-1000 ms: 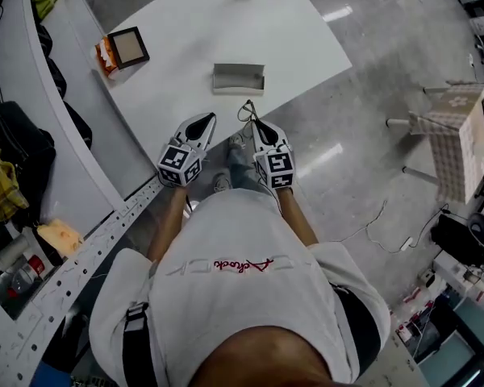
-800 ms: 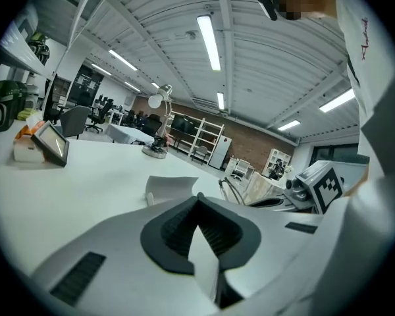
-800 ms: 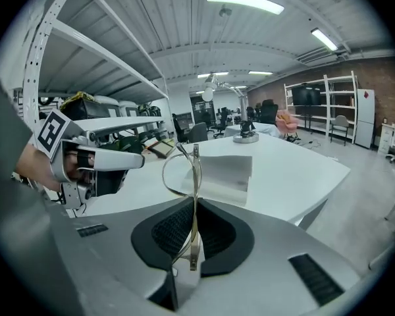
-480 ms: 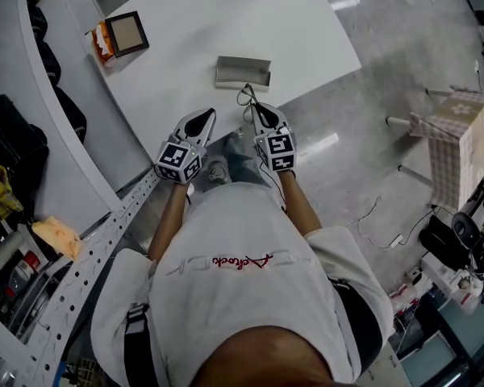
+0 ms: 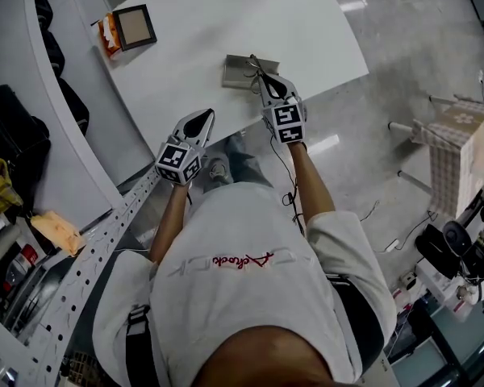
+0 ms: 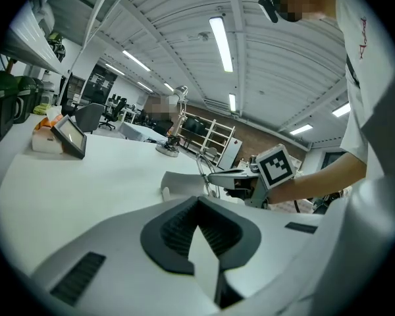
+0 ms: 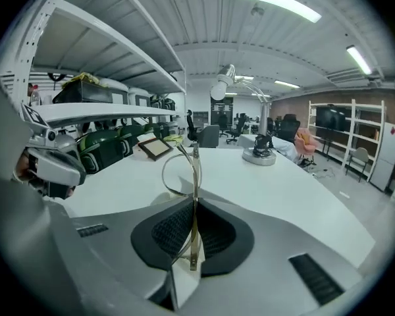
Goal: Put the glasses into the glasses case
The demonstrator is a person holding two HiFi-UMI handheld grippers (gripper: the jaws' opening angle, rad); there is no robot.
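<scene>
- The glasses point(image 7: 193, 222) are pinched by one thin gold arm between the closed pads of the right gripper point(image 5: 268, 83). The lens loops stand up ahead of the jaws. Gripping by the arm probably leaves the front of the frame free to go in first.
- In the head view the glasses hang at the right end of the glasses case point(image 5: 235, 72). Whether they touch it I cannot tell.
- The case lies on the white table point(image 5: 202, 31), close to the edge nearest the person. It looks open toward the gripper, which suits a low, forward entry.
- The left gripper point(image 5: 199, 122) waits near that same edge, down and to the left of the case, well apart from it. Its jaws are pressed together on nothing. It could steady the case if needed.
- Room is good. Bare tabletop lies left of the case and beyond it, and the only nearby thing is a small framed panel point(image 5: 135, 27), far off to the left.
- The risk sits on the near side — a shove could slide the case toward the drop.
</scene>
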